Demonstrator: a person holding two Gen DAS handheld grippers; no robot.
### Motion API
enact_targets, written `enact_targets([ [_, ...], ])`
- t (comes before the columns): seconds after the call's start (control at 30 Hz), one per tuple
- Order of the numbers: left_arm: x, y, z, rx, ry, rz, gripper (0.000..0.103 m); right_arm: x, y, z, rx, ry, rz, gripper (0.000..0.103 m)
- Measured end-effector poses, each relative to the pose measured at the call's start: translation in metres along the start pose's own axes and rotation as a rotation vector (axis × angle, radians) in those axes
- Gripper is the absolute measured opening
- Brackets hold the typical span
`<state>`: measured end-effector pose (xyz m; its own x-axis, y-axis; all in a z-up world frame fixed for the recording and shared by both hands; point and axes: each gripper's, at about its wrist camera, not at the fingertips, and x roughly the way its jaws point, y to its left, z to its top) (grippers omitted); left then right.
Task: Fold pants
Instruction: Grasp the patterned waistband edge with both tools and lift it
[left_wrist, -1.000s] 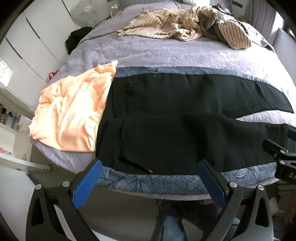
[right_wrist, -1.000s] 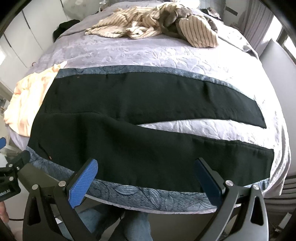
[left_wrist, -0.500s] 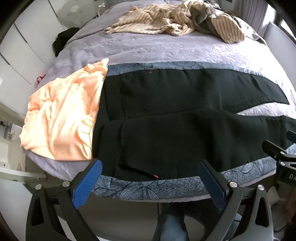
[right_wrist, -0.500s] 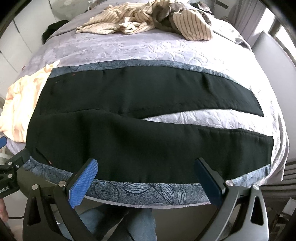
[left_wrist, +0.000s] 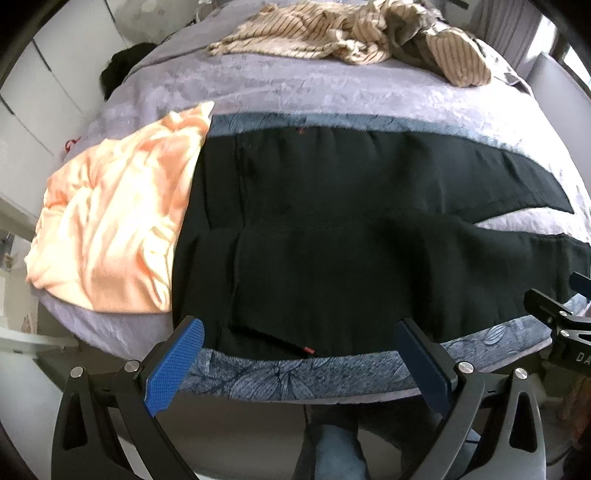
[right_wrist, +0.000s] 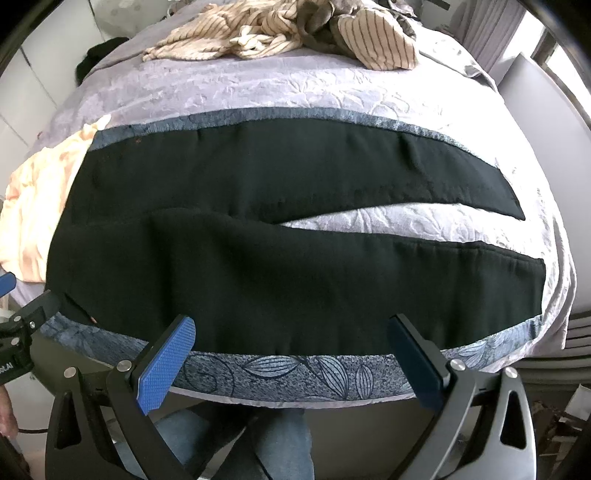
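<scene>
Black pants (left_wrist: 332, 236) lie flat on the bed (left_wrist: 295, 92), waist toward the orange shirt (left_wrist: 110, 229), both legs spread apart with lavender bedspread showing between them. Pants rest on a blue leaf-print cloth (right_wrist: 295, 369) at the bed's near edge. Left gripper (left_wrist: 299, 354) hangs over that edge by the waist, fingers (left_wrist: 173, 365) spread wide, grasping nothing. Right gripper (right_wrist: 291, 350) likewise over the near leg, fingers (right_wrist: 166, 362) released. Striped clothes (right_wrist: 277, 33) sit beyond the pants.
</scene>
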<state>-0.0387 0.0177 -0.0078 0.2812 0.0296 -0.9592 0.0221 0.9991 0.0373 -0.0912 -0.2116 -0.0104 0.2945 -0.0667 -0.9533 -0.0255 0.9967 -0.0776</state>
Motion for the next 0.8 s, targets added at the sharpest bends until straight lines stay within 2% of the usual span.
enact_targets([
  [0.2,0.01,-0.001,-0.009,-0.007,0.024,0.001,0.103,0.014,0.003,-0.005,-0.016,0.04,0.008,0.103],
  [0.3,0.016,0.002,-0.011,-0.023,0.026,-0.021,0.103,0.02,0.002,-0.005,-0.009,0.047,0.058,0.103],
  [0.4,0.018,0.016,-0.012,-0.067,0.01,-0.084,0.103,0.028,-0.01,-0.005,0.072,0.066,0.273,0.103],
  [0.5,0.017,0.04,-0.023,-0.116,-0.038,-0.238,0.103,0.044,-0.027,-0.014,0.198,0.126,0.668,0.103],
  [0.53,0.019,0.045,-0.029,-0.124,-0.033,-0.28,0.103,0.054,-0.03,-0.021,0.23,0.175,0.775,0.103],
  [0.57,0.025,0.051,-0.036,-0.133,-0.011,-0.316,0.103,0.063,-0.032,-0.029,0.254,0.219,0.836,0.103],
  [0.63,0.038,0.063,-0.053,-0.172,0.035,-0.354,0.103,0.085,-0.036,-0.051,0.313,0.298,0.913,0.103],
  [0.7,0.054,0.073,-0.073,-0.223,0.086,-0.374,0.103,0.103,-0.041,-0.069,0.366,0.346,0.927,0.103],
  [0.8,0.07,0.075,-0.089,-0.269,0.121,-0.396,0.103,0.125,-0.054,-0.088,0.483,0.38,0.952,0.103],
])
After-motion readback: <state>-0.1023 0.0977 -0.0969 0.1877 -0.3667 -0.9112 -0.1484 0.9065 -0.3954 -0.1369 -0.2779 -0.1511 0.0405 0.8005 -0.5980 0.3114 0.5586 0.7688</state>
